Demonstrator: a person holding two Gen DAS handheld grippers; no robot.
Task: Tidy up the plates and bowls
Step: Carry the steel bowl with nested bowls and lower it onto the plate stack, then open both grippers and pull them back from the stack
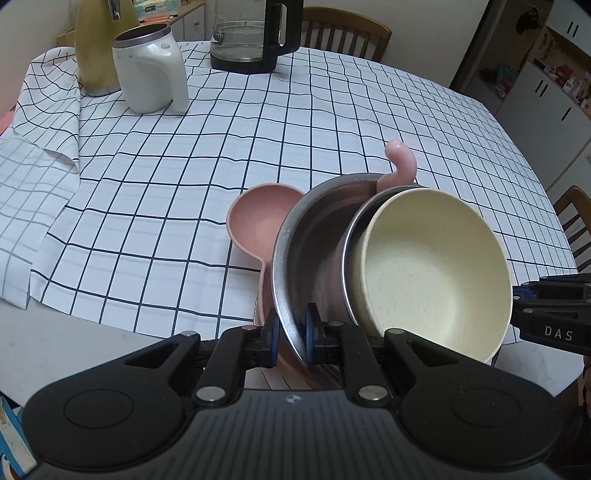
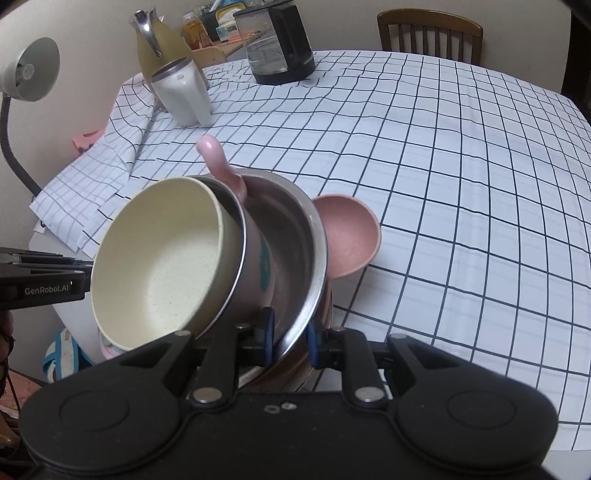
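A: Where's the stack?

B: Near the table's front edge, tilted up on its side. The steel bowl (image 1: 295, 236) is the outermost shell; nested in it sits a smaller steel-rimmed bowl (image 2: 255, 266) with a pinkish wall and a teal mark, and inside that the cream bowl (image 1: 432, 273), its mouth facing the cameras.

A: And the pink pieces?

B: A curled pink handle (image 1: 400, 162) pokes up between the nested bowls at the top. Behind the steel bowl lies a pink scoop-shaped dish (image 1: 258, 221) on the cloth, touching or just beside the steel wall; I can't tell which.

A: Who holds what?

B: The left gripper (image 1: 291, 332) has its blue pads on either side of the steel bowl's rim, clamped on it. The right gripper (image 2: 290, 336), in its own view, straddles the same rim, one pad inside and one outside; the outer pad shows a small gap, so whether it grips I cannot tell.

A: Anything under the stack?

B: Something brownish below the rim, too hidden to name.

A: Further out?

B: A checked tablecloth (image 2: 443, 184), rumpled at the left. At the far side a white kettle (image 1: 149, 70), a yellow jug (image 2: 155, 48) behind it, a black-handled glass pot (image 1: 255, 33), and a wooden chair (image 2: 430, 33) beyond.
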